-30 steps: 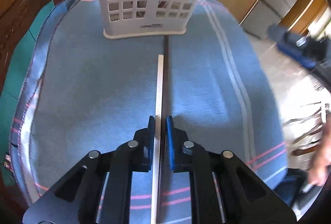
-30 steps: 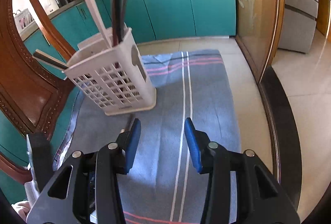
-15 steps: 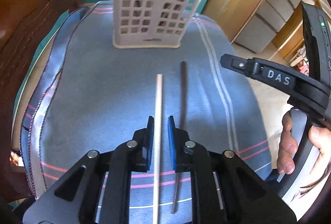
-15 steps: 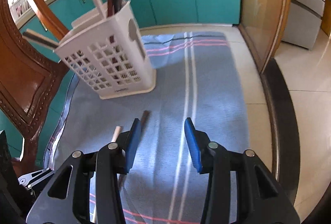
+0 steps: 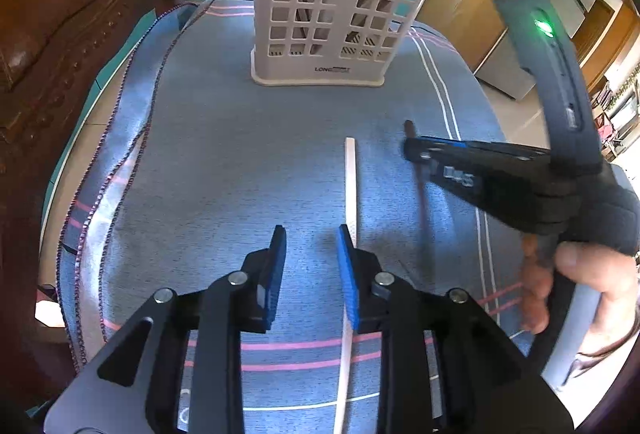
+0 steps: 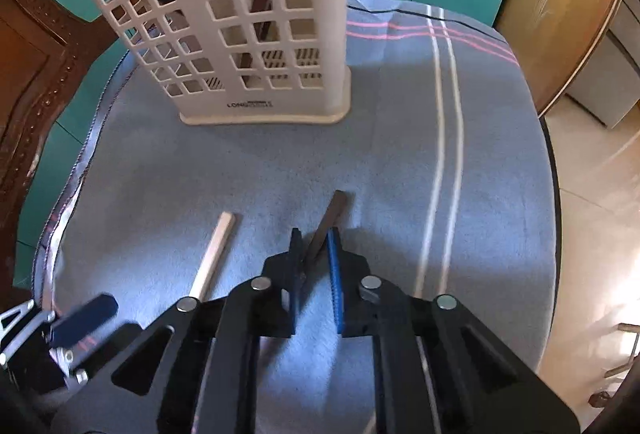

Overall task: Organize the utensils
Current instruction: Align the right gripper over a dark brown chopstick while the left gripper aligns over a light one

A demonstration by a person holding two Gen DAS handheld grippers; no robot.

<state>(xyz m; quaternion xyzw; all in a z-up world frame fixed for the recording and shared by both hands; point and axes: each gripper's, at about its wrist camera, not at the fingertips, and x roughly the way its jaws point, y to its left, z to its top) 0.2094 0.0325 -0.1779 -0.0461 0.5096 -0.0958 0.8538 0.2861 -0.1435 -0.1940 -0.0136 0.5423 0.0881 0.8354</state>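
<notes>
- Surface (image 6: pixel 500 161): covered by a blue cloth (image 5: pixel 224 161) with white and pink stripes; a carved wooden chair (image 5: pixel 52 45) stands at its left edge.
- Utensil holder (image 5: pixel 336 13): white lattice plastic, upright at the far end of the cloth, with dark and pale utensils standing inside it. Visible also in the right wrist view (image 6: pixel 240 25).
- Left gripper (image 5: pixel 310 262): low over the near part of the cloth, fingers spread wide with nothing between them. The blue pad of its right-side finger lies just beside the pale chopstick.
- Right gripper (image 6: pixel 314 266): fingers narrowed around the dark chopstick, near its far end. Full contact on both pads cannot be confirmed. In the left wrist view this gripper (image 5: pixel 412 149) enters from the right, blurred.
- Pale chopstick (image 5: pixel 351 193): flat on the cloth, pointing toward the holder, well short of it.
- Dark chopstick (image 6: pixel 326 224): to the right of the pale one, roughly parallel and apart from it, its far tip projecting past the right gripper's fingers.
</notes>
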